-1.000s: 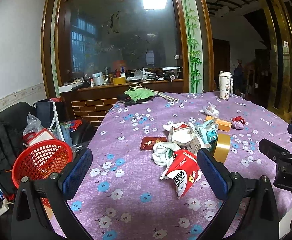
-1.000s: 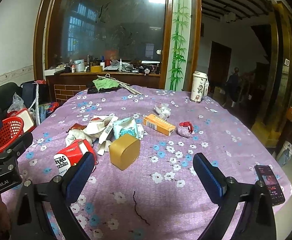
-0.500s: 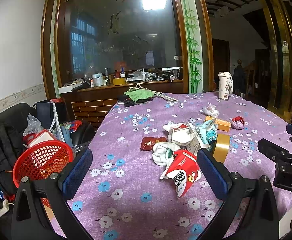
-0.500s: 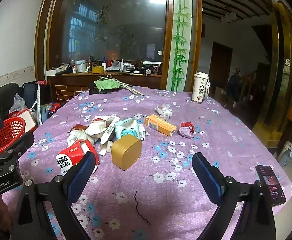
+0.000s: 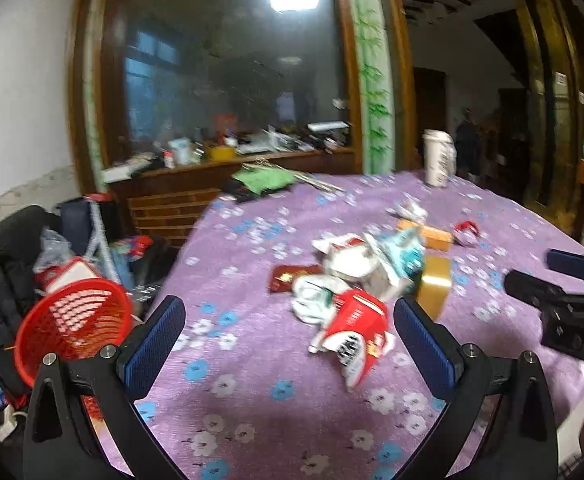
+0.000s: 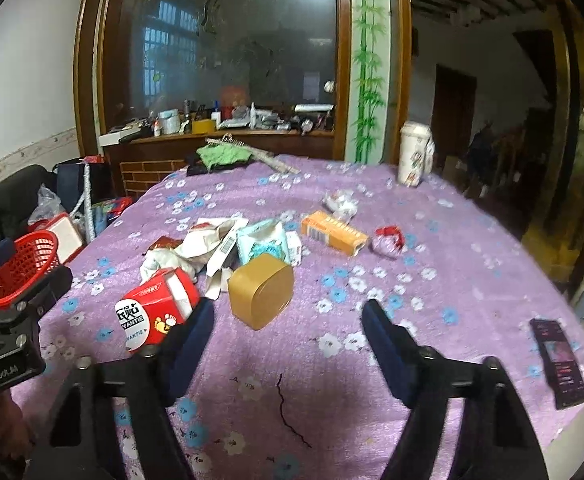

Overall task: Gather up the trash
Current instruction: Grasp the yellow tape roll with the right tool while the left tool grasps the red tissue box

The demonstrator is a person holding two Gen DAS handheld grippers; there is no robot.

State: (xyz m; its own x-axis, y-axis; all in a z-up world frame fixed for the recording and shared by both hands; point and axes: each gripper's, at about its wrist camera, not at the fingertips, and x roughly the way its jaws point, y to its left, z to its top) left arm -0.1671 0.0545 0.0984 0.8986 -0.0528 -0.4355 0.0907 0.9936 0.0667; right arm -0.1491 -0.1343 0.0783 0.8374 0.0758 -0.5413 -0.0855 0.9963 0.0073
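A heap of trash lies mid-table on the purple flowered cloth (image 6: 472,280): a red and white packet (image 6: 153,310) (image 5: 358,330), white crumpled wrappers (image 6: 207,242), a teal pouch (image 6: 261,240), a gold box (image 6: 260,289) (image 5: 436,288), an orange carton (image 6: 334,232) and a small red wrapper (image 6: 388,240). My right gripper (image 6: 287,326) hovers just short of the gold box; its jaws are closing with nothing between them. My left gripper (image 5: 287,344) stands open before the red packet, holding nothing. A red mesh basket (image 5: 71,324) (image 6: 19,266) sits off the table's left edge.
A white patterned cup (image 6: 414,154) stands at the far side. A green cloth (image 6: 221,156) with sticks lies at the back. A dark phone (image 6: 558,362) rests near the right table edge. Bags and clutter (image 5: 19,264) crowd the floor at left.
The right gripper's jaws have drawn closer together. Both views have tilted slightly and blurred; the trash has not moved.
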